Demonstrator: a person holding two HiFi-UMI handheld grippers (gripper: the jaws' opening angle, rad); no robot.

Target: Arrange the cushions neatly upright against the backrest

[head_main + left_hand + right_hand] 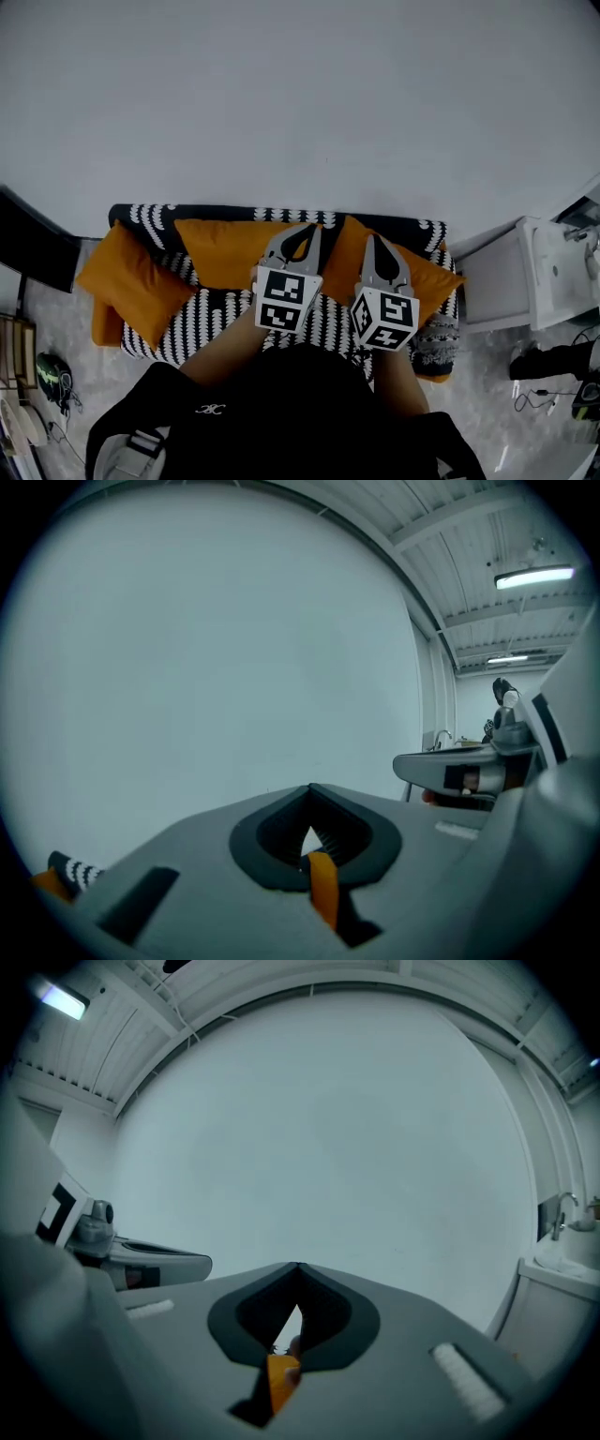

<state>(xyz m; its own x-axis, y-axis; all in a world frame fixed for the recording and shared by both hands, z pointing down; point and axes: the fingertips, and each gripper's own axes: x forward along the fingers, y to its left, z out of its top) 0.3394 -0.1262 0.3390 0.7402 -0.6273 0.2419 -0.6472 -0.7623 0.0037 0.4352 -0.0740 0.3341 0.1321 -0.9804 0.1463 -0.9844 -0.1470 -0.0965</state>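
L hand-held gripper [305, 231] & R hand-held gripper [372, 240] pinch orange cushions [225, 253].

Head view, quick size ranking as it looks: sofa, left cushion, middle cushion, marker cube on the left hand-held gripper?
1. sofa
2. left cushion and middle cushion: they look alike and the middle is partly covered, so unranked
3. marker cube: smallest, though nearest the camera

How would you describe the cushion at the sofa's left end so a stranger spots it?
Find the black-and-white patterned sofa against the wall and go to its left end in the head view. The orange cushion there lies slanted, jutting out past the sofa's side; the middle cushion and right cushion sit along the backrest.
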